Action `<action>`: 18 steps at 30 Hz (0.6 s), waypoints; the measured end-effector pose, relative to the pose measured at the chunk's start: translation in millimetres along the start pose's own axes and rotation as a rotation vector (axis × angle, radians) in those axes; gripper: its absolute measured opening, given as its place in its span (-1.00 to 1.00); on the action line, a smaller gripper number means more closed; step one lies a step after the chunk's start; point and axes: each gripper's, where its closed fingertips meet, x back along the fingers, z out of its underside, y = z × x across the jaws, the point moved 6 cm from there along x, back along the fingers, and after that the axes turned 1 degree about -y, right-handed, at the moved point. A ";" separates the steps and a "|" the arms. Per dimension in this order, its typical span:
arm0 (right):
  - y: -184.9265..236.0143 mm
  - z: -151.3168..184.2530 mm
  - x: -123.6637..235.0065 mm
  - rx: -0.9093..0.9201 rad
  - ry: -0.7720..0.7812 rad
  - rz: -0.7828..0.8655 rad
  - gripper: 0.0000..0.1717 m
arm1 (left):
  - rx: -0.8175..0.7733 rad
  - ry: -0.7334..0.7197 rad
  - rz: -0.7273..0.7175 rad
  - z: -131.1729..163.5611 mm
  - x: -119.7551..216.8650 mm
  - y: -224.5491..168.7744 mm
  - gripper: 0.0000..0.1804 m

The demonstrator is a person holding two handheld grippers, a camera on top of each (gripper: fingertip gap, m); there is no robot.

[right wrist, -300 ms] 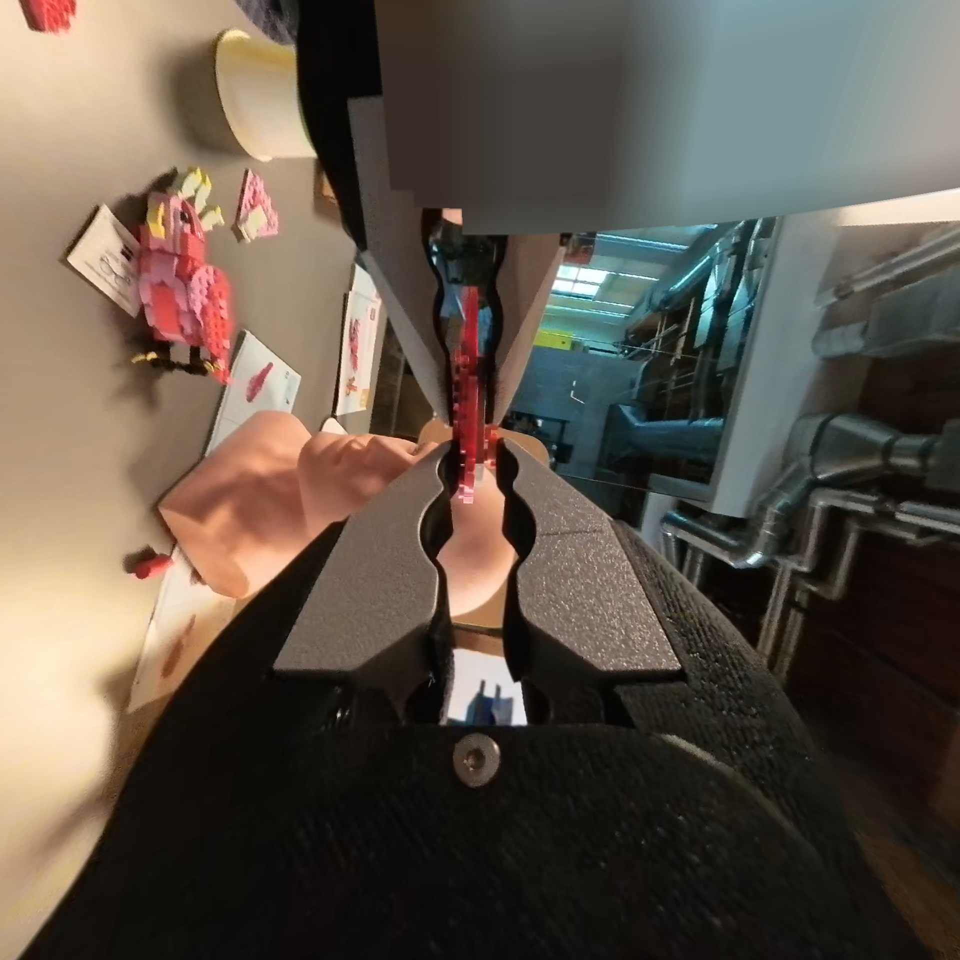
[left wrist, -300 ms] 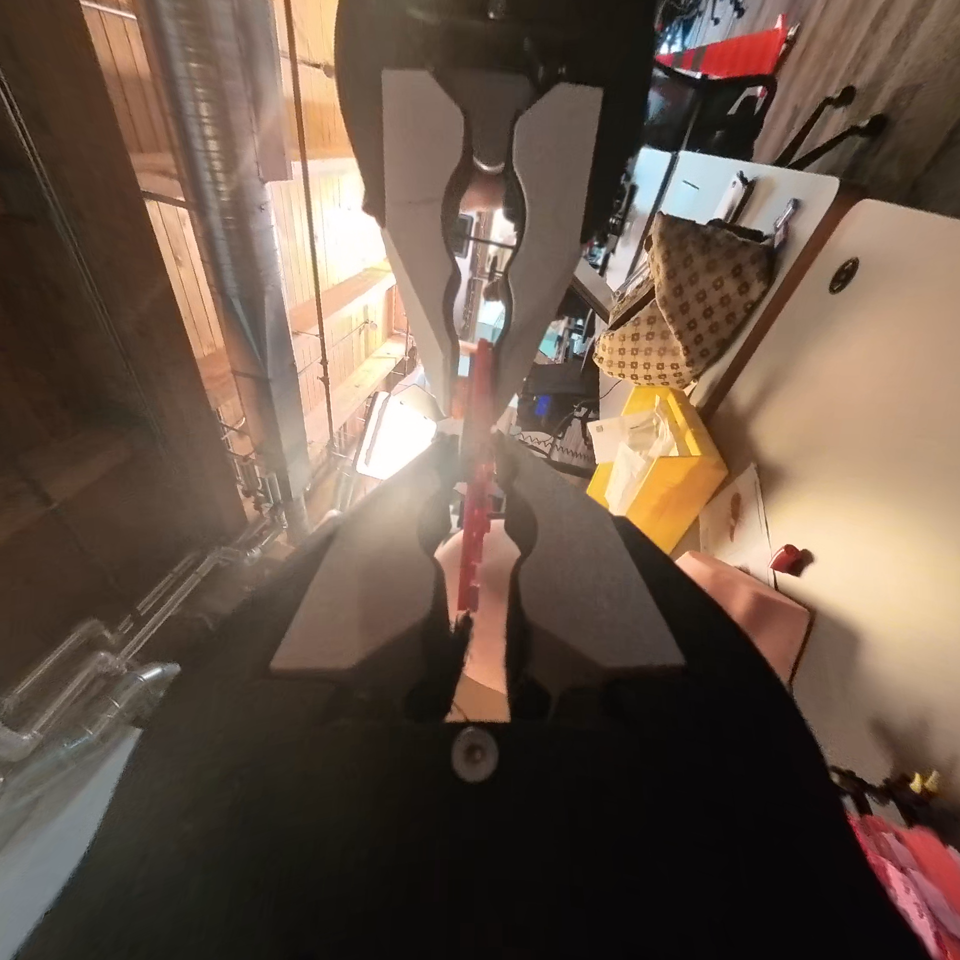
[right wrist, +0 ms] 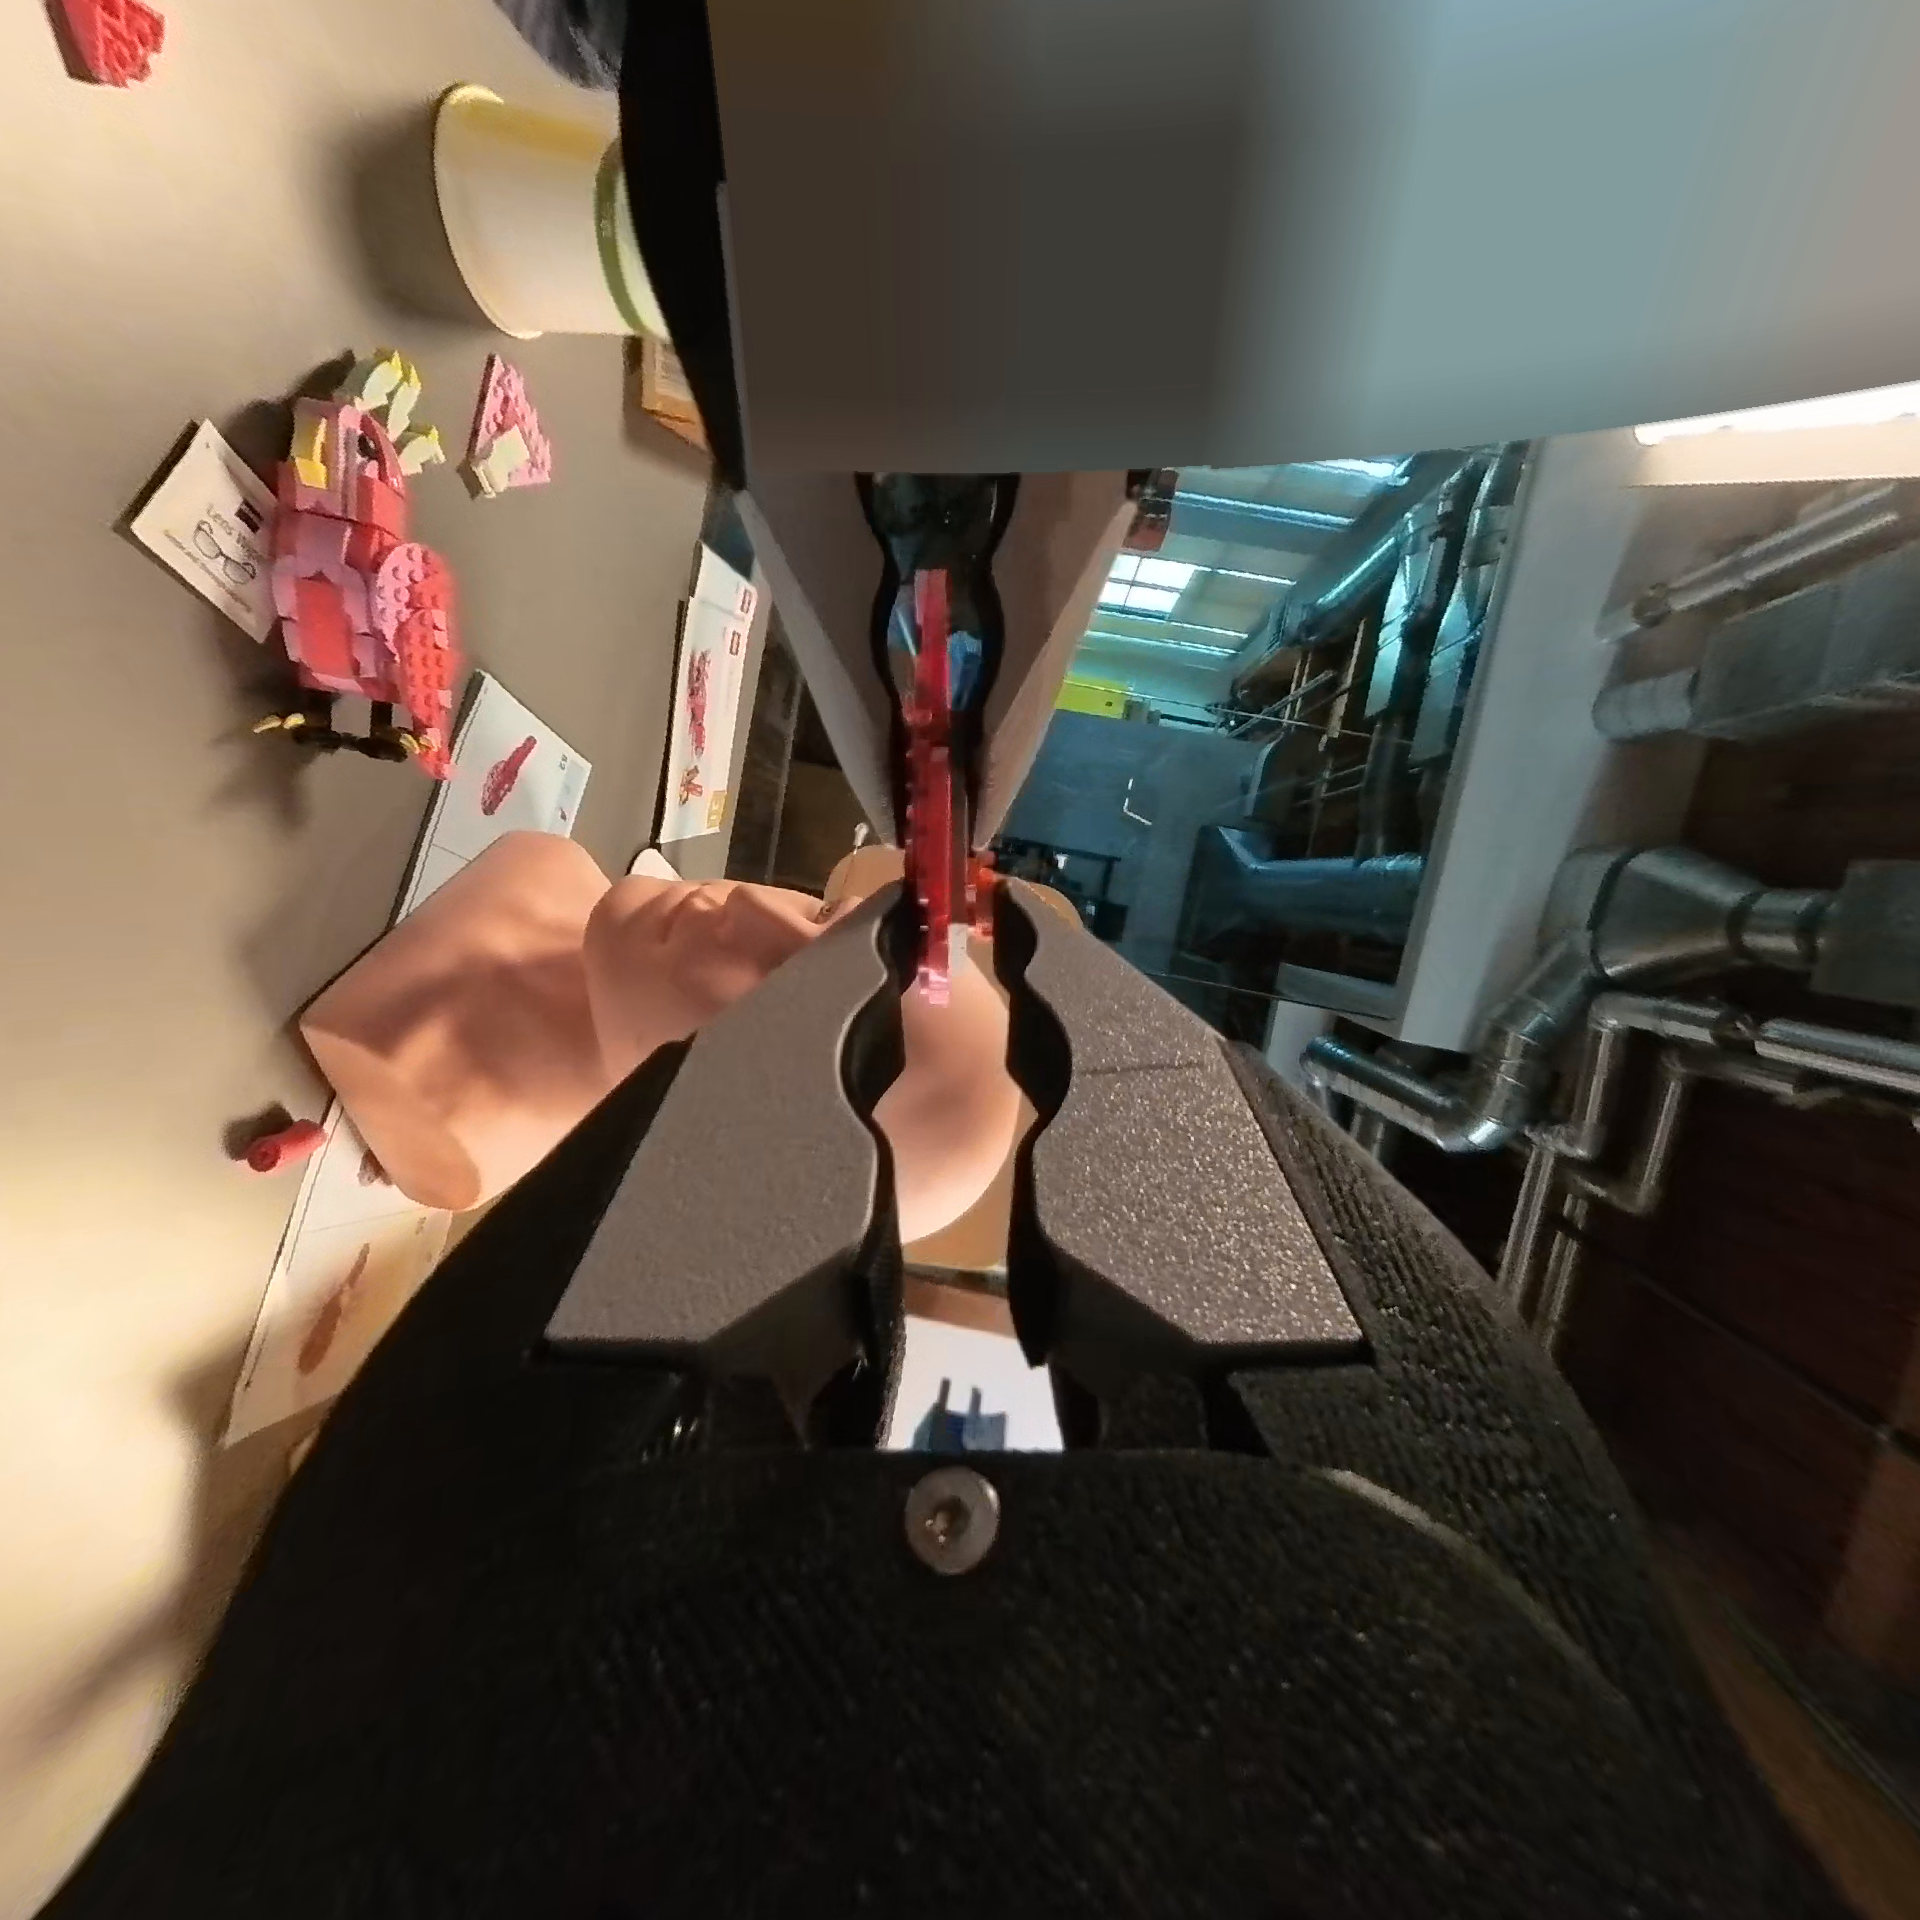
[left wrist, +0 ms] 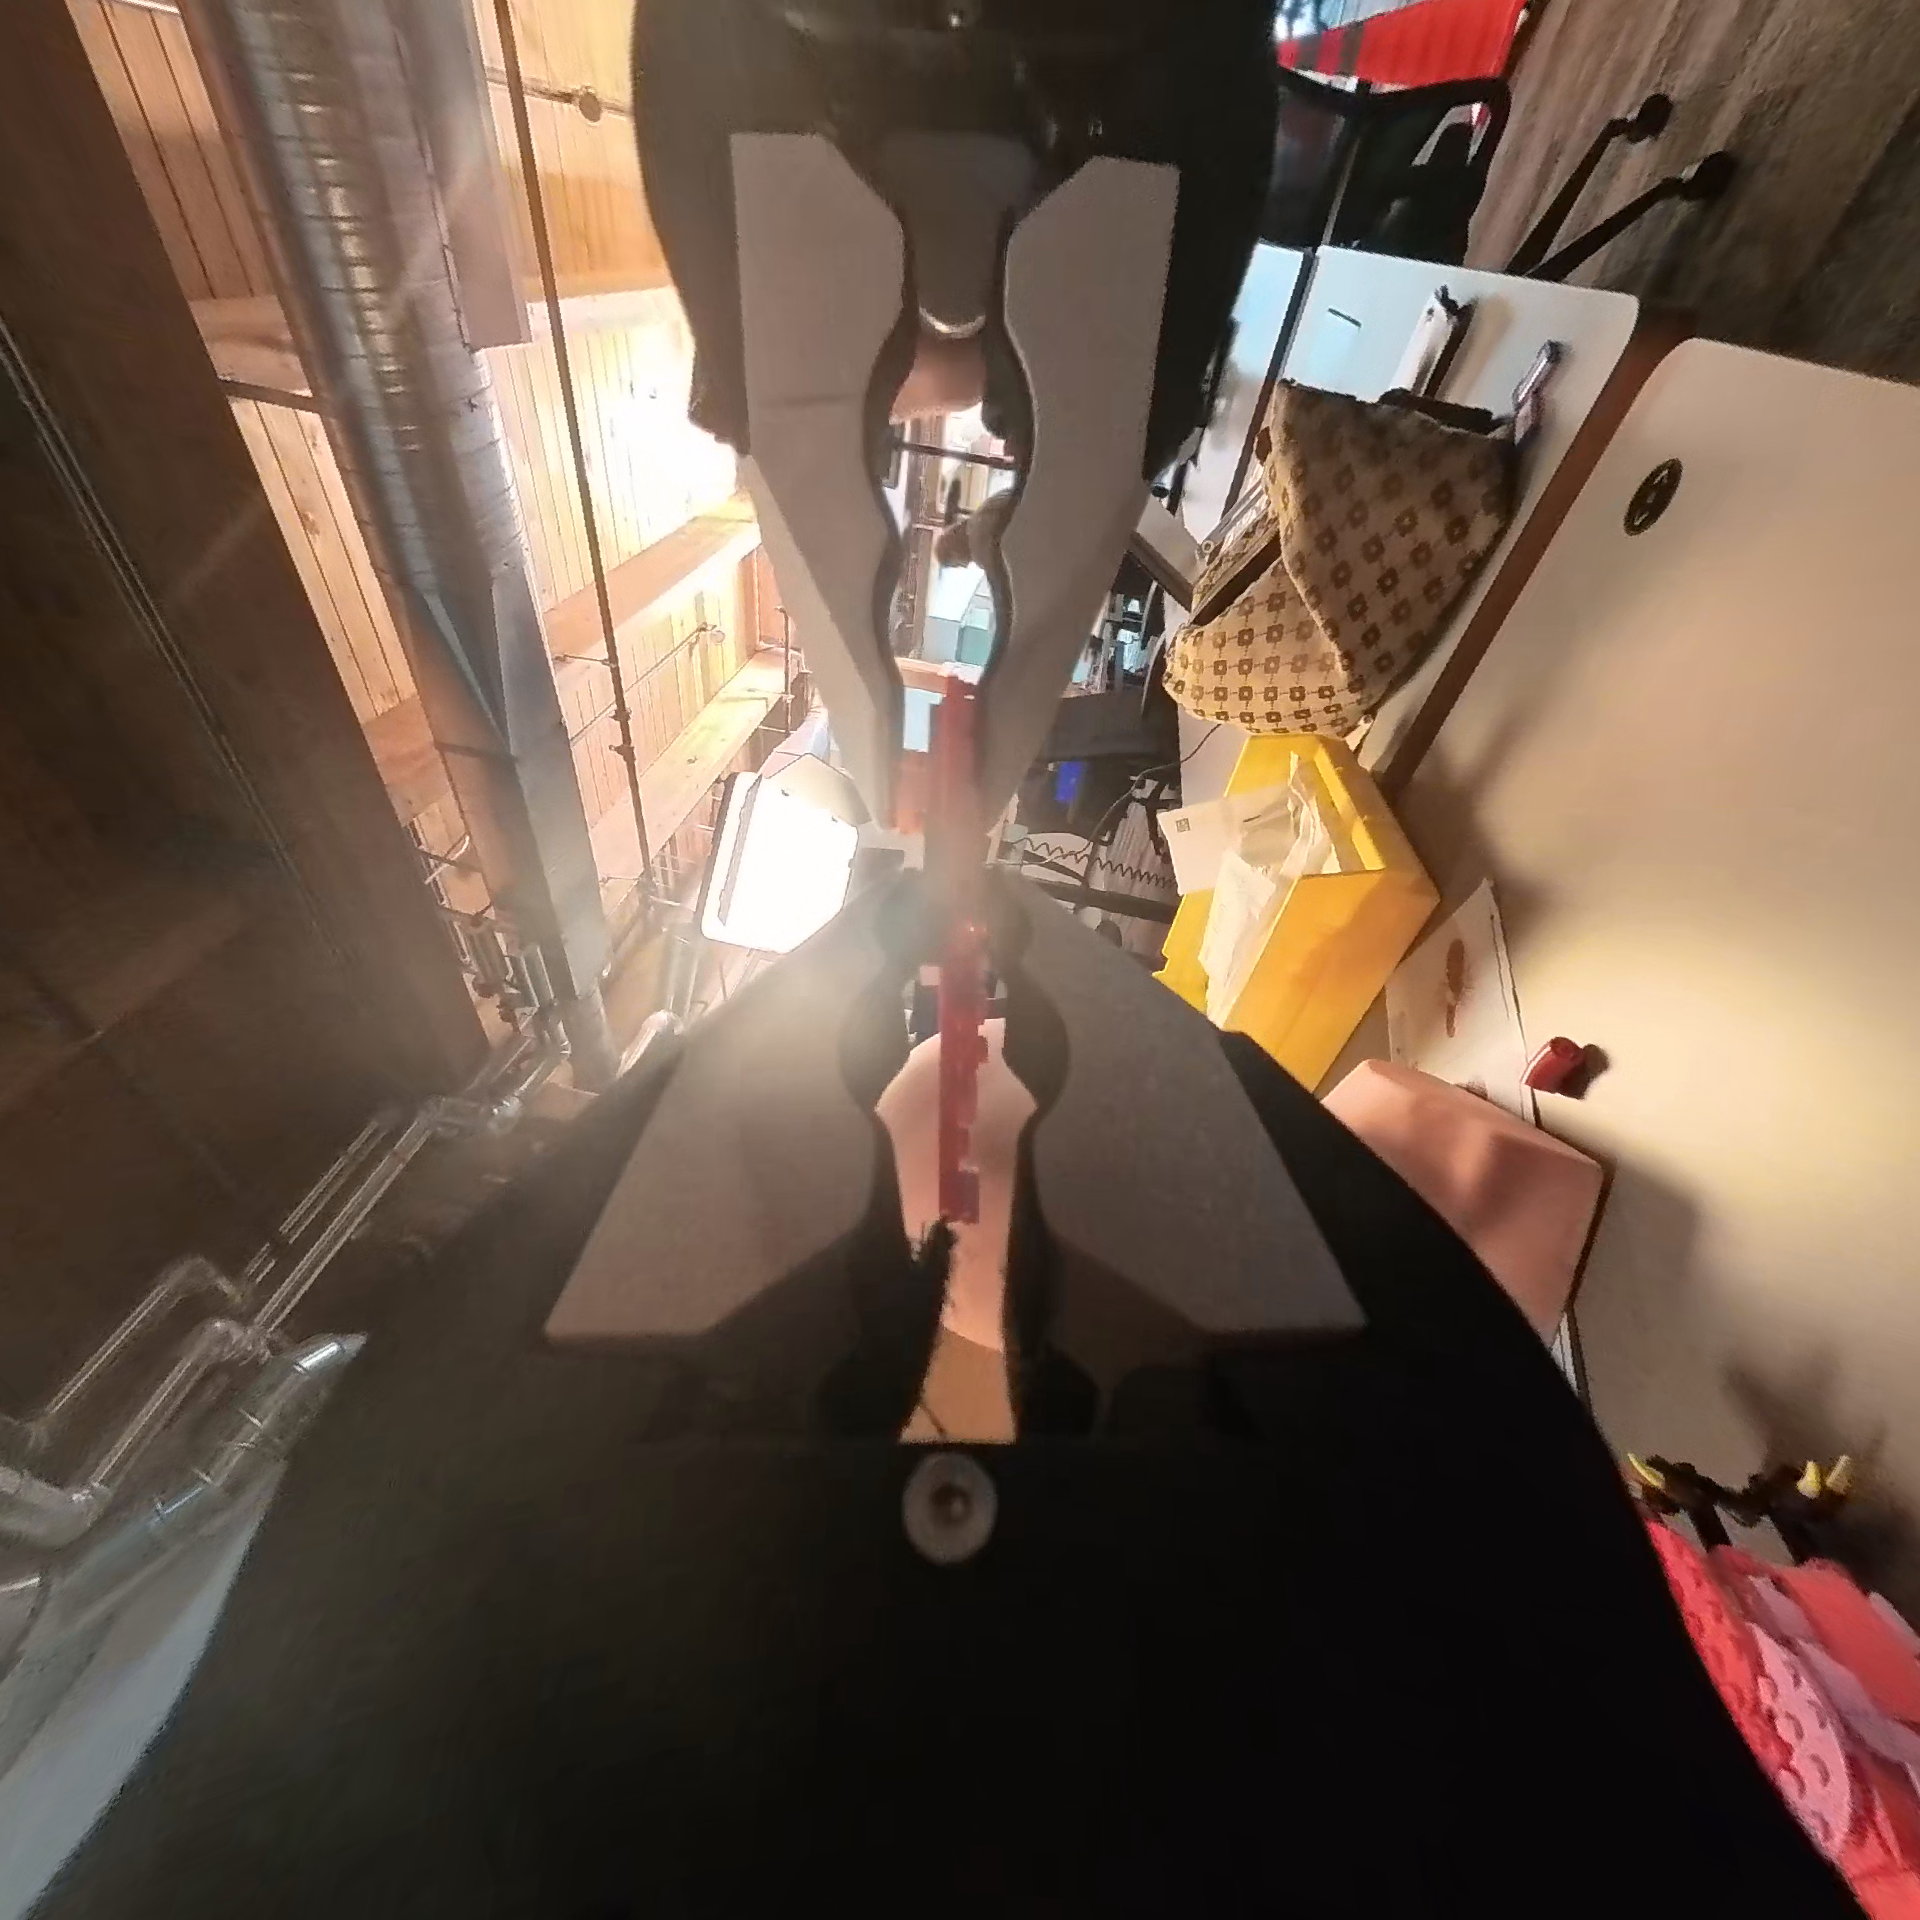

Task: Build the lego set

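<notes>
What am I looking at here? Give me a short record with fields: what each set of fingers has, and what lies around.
Left gripper: fingers closed on a red brick plate
Right gripper: fingers closed on the same plate, from the opposite end
Table: pink brick bird, instruction sheets, paper cup, loose red brick
Nearby: yellow bin, patterned bag

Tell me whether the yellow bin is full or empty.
Partly full: the yellow bin holds white papers that stick up past its rim. How deep they go, cannot tell.
</notes>
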 end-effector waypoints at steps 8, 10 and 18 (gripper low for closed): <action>4.3 -2.4 -0.4 0.024 -0.007 -0.021 -0.81 | -0.020 0.016 0.026 0.0 0.3 -2.4 -0.89; 4.5 -2.6 -0.4 0.020 -0.011 -0.023 -0.79 | -0.022 0.014 0.028 -0.3 0.6 -2.4 -0.90; 5.6 -3.0 1.3 -0.027 -0.029 -0.046 -0.74 | 0.002 -0.008 0.036 -2.4 2.3 -1.3 -0.90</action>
